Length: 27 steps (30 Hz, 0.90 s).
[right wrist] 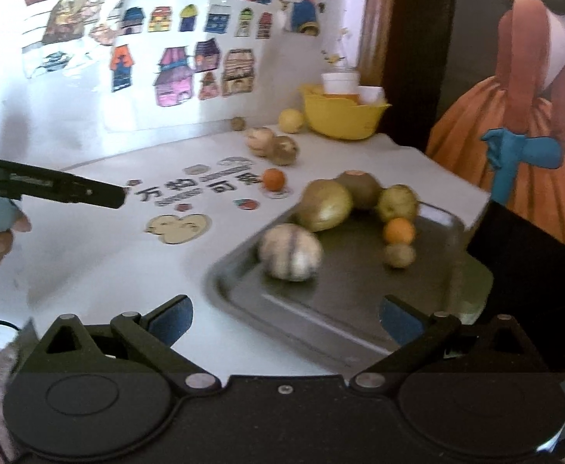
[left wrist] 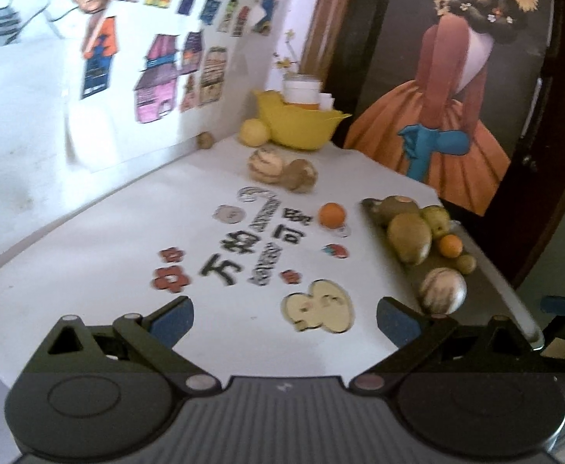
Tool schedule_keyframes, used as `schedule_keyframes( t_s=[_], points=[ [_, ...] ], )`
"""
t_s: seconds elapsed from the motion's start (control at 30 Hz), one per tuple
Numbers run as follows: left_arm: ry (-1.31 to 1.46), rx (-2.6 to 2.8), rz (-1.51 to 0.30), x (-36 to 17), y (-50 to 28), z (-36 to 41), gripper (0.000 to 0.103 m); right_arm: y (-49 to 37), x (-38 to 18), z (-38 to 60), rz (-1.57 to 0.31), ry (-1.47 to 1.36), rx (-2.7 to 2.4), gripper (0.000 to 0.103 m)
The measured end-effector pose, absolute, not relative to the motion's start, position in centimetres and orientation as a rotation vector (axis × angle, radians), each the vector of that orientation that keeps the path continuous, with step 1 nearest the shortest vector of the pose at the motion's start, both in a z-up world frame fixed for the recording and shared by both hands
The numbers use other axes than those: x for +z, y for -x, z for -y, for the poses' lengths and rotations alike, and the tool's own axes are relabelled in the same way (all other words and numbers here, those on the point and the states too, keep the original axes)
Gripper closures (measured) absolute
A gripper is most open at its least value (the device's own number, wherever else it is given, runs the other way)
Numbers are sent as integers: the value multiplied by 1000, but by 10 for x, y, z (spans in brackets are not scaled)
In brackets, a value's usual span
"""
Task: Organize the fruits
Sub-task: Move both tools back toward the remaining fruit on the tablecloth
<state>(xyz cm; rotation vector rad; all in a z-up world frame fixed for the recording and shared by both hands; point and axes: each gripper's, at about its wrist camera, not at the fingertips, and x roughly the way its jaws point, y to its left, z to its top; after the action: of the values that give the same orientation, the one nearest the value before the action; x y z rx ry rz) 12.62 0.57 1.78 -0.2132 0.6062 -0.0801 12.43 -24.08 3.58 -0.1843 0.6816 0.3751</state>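
tray (right wrist: 360,309): at table's (right wrist: 108,270) right edge | in tray: striped melon (right wrist: 290,257) nearest, five smaller fruits (right wrist: 398,232) behind it | left of tray, on table: lone orange (right wrist: 273,179) | beyond the orange, further from tray: two fruits touching (right wrist: 273,145) | farthest from tray, by wall: bowl (right wrist: 340,120), round fruit (right wrist: 291,120) left of it
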Motion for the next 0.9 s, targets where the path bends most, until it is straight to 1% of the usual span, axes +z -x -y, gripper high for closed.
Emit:
schedule_keyframes(
  t_s=[0.23,0.47,0.9],
  points=[
    [188,-51,-629,18,-126,-26,0,-129,39,204,-684,219,470,1],
    [84,-45,-670,18,-133,-37,0,-140,40,181,-678,242,531,1],
    [-12,-27,-695,28,-155,-55,0,-169,46,175,-687,288,553,1]
  ],
)
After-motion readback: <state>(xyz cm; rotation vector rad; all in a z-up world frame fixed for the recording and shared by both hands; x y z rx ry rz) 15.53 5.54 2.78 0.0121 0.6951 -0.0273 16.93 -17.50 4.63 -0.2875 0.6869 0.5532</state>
